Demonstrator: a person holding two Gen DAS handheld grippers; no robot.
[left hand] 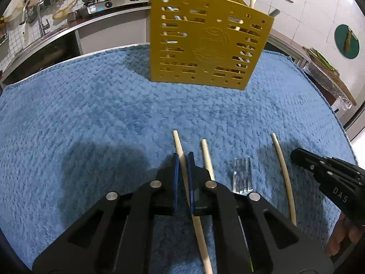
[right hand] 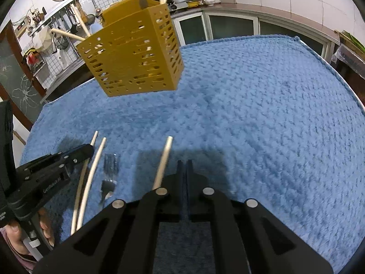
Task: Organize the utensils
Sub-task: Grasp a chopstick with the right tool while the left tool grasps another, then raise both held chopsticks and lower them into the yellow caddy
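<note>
Cream chopstick (left hand: 182,159) sits clamped between left gripper (left hand: 182,159) jaws; right gripper (right hand: 184,163) pressed closed, empty, 1 chopstick (right hand: 163,162) beside it.

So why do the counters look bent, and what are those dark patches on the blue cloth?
Left wrist view: the fisheye lens bows the counter edge and the blue towel; the dark patch is the left gripper blocking overhead light. Right wrist view: same curving, a shadow ahead of the right gripper, and the fork looks smeared.

Right tool (right hand: 184,163) closed, empty, chopstick (right hand: 163,162) beside, yellow holder (right hand: 132,52) beyond
</note>
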